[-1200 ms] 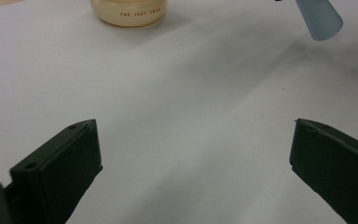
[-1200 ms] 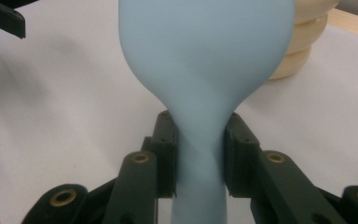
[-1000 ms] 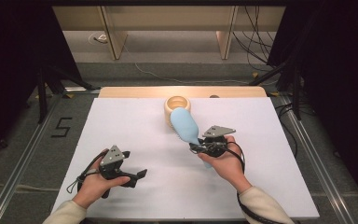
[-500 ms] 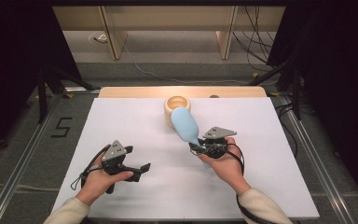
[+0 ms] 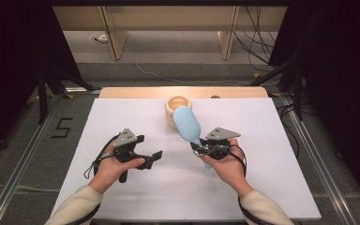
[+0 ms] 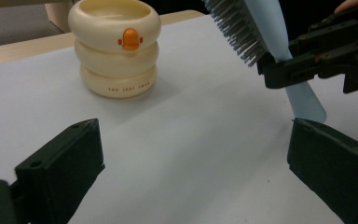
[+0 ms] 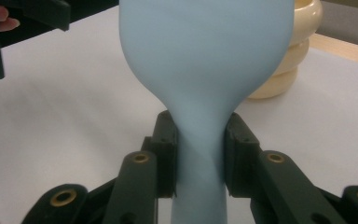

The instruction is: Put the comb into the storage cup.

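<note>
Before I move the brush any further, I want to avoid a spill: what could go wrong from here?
1. The right gripper clamps only the narrow handle of the blue hairbrush, so the wide head could pivot or slip.
2. The brush head hangs close to the cream ringed cup; a swing might knock it over.
3. The left gripper is open near the handle tip; closing in could bump it.

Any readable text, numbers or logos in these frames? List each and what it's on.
"5": dark numeral on the grey floor left of the table.
Small dark lettering on the bottom ring of the cream holder: too blurred to read.
Orange oval badge on the holder: no text legible.
Blue hairbrush: no text.
</note>
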A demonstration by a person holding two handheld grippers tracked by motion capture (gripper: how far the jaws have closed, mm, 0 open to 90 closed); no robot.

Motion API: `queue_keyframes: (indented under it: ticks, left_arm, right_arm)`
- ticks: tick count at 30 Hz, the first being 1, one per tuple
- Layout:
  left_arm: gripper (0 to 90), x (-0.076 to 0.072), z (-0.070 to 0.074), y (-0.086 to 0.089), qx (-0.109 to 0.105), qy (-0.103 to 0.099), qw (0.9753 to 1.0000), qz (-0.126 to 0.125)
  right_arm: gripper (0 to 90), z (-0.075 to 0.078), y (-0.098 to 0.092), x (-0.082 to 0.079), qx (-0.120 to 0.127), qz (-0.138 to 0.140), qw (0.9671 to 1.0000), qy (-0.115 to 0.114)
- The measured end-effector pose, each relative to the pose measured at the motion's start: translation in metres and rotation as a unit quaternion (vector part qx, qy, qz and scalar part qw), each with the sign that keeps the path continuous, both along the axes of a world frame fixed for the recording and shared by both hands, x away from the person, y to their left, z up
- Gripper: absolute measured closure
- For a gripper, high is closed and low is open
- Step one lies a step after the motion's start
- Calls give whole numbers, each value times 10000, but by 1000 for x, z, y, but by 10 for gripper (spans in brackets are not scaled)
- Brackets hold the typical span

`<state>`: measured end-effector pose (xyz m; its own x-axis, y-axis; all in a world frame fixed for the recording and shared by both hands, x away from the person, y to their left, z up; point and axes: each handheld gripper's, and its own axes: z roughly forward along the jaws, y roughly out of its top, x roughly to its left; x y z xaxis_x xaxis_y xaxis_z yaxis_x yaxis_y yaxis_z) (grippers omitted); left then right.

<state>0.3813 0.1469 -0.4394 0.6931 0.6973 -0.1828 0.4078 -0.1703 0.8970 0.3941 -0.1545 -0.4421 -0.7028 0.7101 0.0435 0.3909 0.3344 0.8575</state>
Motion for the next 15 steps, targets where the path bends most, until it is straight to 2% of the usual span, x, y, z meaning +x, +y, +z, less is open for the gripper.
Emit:
queue_keyframes:
  ticks: [6, 15]
  left_arm:
    - [44, 10, 10, -12, -67, -90, 9999, -18]
    - [47, 20, 21, -35, -165, -171, 9996, -172]
  right_arm:
    - [704, -1, -1, -1, 24, -30, 10000, -28]
    - [704, -1, -2, -3, 43, -76, 9999, -60]
